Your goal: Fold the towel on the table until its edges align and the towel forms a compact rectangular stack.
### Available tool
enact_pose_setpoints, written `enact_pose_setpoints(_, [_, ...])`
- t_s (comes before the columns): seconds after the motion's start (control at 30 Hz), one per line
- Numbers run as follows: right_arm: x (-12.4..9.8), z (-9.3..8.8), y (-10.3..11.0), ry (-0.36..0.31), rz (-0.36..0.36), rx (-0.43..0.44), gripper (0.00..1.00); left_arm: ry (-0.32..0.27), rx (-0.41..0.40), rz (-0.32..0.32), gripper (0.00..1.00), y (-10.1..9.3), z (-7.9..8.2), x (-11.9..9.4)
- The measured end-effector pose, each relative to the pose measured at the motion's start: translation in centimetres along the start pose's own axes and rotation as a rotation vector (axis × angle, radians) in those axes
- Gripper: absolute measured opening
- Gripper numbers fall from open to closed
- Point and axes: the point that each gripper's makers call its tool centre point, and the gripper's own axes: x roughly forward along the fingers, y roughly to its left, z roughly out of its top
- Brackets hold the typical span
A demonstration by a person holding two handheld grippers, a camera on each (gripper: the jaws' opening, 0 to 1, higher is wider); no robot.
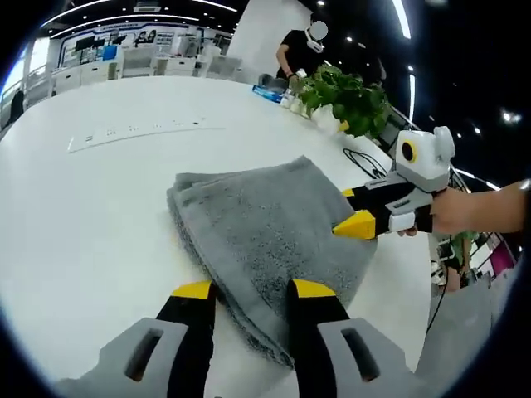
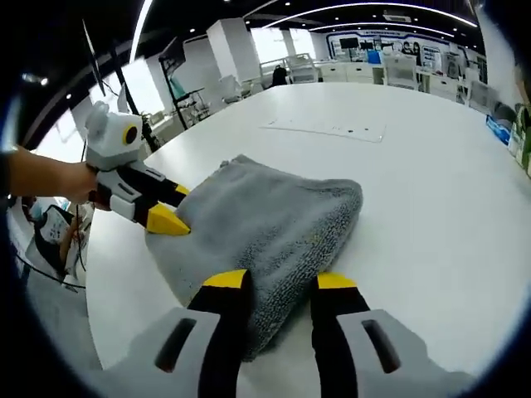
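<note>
Now, in the left gripper view, my left gripper [image 1: 249,290] has its two yellow-tipped fingers [image 1: 192,292] apart, one on each side of the near edge of the grey towel [image 1: 265,224]. I cannot tell if they are pinching it. The towel lies folded in a soft lump on the white worktop [image 1: 99,215], near the worktop's right edge as this view sees it. My right gripper [image 1: 358,224] comes in from the right, held by my hand [image 1: 465,211]. Its yellow tip rests on the far side of the towel. I cannot tell if those fingers are open or closed from here. Further back, near the far edge of the worktop, there is a green plant [image 1: 348,99] and a person in black [image 1: 303,50]. A flat white strip [image 1: 141,133] lies on the worktop, well apart from the towel.

In the right gripper view, my right gripper [image 2: 278,286] has its fingers [image 2: 226,283] apart with the towel [image 2: 265,215] edge lying between them. The cloth bunches up between the tips, but I cannot tell if it is gripped. The towel sits near the worktop [image 2: 431,215] edge closest to me. My left gripper [image 2: 166,220] comes in from the left, its yellow tip touching the towel's left side, and my hand [image 2: 79,182] holds it. The white strip [image 2: 328,128] lies further back on the worktop.
</note>
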Motion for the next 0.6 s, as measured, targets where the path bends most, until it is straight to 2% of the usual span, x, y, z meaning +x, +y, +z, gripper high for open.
enact_pose_setpoints(0.23, [1.2,1.3,-1.4,-0.006,-0.011,-0.003,0.28,-0.008,-0.001,0.008,0.36,1.0,1.3,0.5])
enact_pose_setpoints(0.5, [1.2,1.6,-1.4,-0.012,-0.013,0.007,0.29,-0.015,-0.015,0.011,0.36,1.1,1.5,0.5])
enact_pose_setpoints(0.6, [0.7,2.0,-1.6,-0.04,-0.024,0.026,0.32,-0.019,-0.036,0.019,0.39,1.2,1.6,0.2])
